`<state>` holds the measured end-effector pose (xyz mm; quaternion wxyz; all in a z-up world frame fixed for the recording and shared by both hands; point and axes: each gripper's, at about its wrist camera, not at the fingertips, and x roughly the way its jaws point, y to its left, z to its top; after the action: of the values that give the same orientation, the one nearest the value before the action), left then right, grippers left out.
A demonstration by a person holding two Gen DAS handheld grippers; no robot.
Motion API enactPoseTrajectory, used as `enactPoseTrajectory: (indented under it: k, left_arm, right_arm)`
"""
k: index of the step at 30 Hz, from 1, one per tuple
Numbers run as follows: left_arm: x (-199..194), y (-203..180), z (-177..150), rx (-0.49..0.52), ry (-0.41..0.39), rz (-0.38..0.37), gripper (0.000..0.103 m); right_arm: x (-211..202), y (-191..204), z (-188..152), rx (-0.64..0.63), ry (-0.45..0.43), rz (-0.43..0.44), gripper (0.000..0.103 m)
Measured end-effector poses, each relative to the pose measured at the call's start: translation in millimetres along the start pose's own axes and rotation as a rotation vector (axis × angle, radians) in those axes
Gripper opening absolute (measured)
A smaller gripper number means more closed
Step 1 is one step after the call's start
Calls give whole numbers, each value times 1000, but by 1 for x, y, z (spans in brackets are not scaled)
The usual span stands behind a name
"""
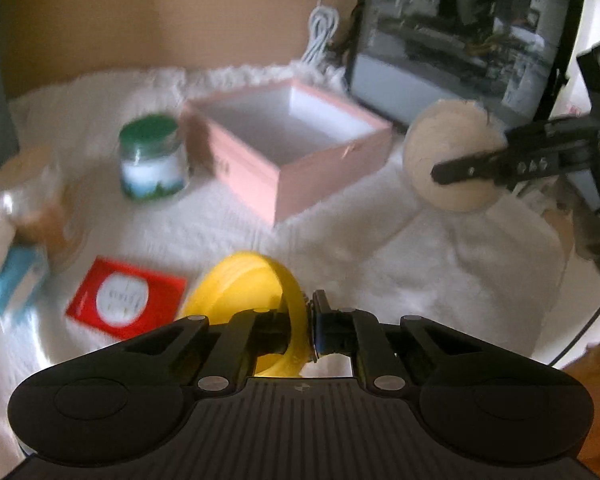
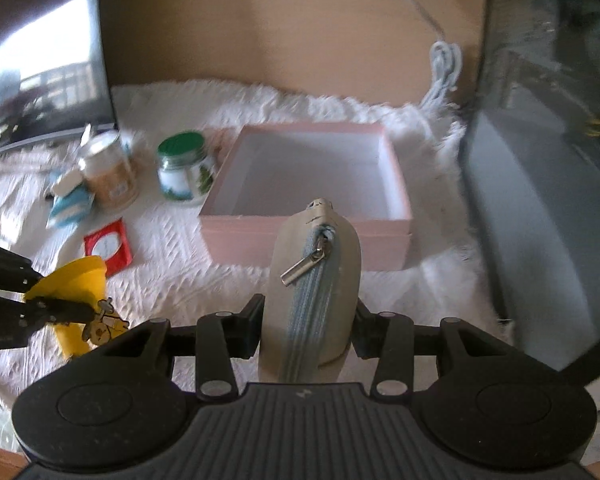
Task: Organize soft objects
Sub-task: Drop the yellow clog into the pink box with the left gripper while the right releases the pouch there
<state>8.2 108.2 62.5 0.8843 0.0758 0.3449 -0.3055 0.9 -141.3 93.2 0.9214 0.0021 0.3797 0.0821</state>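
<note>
My left gripper (image 1: 306, 324) is shut on the rim of a soft yellow cup-shaped pouch (image 1: 244, 300) and holds it above the white blanket, near its front edge. It also shows at the left of the right wrist view (image 2: 78, 280). My right gripper (image 2: 306, 320) is shut on a round beige zip pouch (image 2: 314, 280) with a grey-blue zipper, held upright just in front of the open pink box (image 2: 308, 236). In the left wrist view this pouch (image 1: 448, 148) hangs to the right of the pink box (image 1: 320, 176), which is empty.
On the fluffy white blanket (image 1: 380, 264) are a green-lidded jar (image 1: 152, 160), a red card (image 1: 124, 300), a blue-and-white pack (image 1: 16, 280) and a tan jar (image 2: 108, 172). A dark glass case (image 1: 460, 32) stands at the right, a monitor (image 2: 40, 60) at the left.
</note>
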Motion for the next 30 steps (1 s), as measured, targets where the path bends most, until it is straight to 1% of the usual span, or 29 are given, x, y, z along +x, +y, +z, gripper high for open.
enactPoseTrajectory:
  k: [2,4,7,11,12,14,16,18,19,22,23,24,25,27,29,30]
  left_arm:
    - [-7,-1,19,-14,-52,-24,12]
    - [-13,-1,43,2,-115,-44,12]
    - [-17,-1,84,52,-214,-44,12]
    - [-8,3,143,86,-341,-35,12]
    - [-2,6,156,79,-356,-45,12]
    - [14,16,178,26,-377,-77,14]
    - [40,30,192,-70,-383,-105,16]
    - [74,43,194,-174,-327,-120,21]
    - [94,48,190,-224,-274,-116,22]
    - [148,58,167,-329,-91,-94,22]
    - [157,61,158,-363,-50,-102,21]
    - [161,65,149,-404,-32,-111,21]
    - [159,68,140,-447,-44,-115,21]
    - [141,72,127,-497,-112,-124,21]
    - [114,74,115,-497,-193,-94,21]
    - [97,72,108,-478,-243,-57,21]
  right_arm:
    - [-6,-6,-2,20,-20,-13,42]
    - [-10,-11,-4,46,-26,-19,42]
    - [-15,-16,-10,73,-33,-32,42]
    - [-24,-18,-12,100,-46,-56,42]
    - [-26,-18,-11,103,-51,-62,42]
    - [-31,-19,-10,107,-61,-76,42]
    - [-33,-21,-9,109,-62,-91,42]
    - [-32,-24,-10,120,-47,-110,42]
    - [-30,-25,-10,126,-33,-121,42]
    - [-28,-28,-15,128,-5,-134,42]
    - [-27,-29,-15,124,4,-137,42]
    - [-25,-30,-16,121,10,-138,42]
    - [-24,-31,-15,119,15,-138,42]
    - [-19,-31,-10,118,17,-134,42]
    - [-14,-31,-1,113,7,-117,42]
    - [-12,-30,5,107,-2,-106,42]
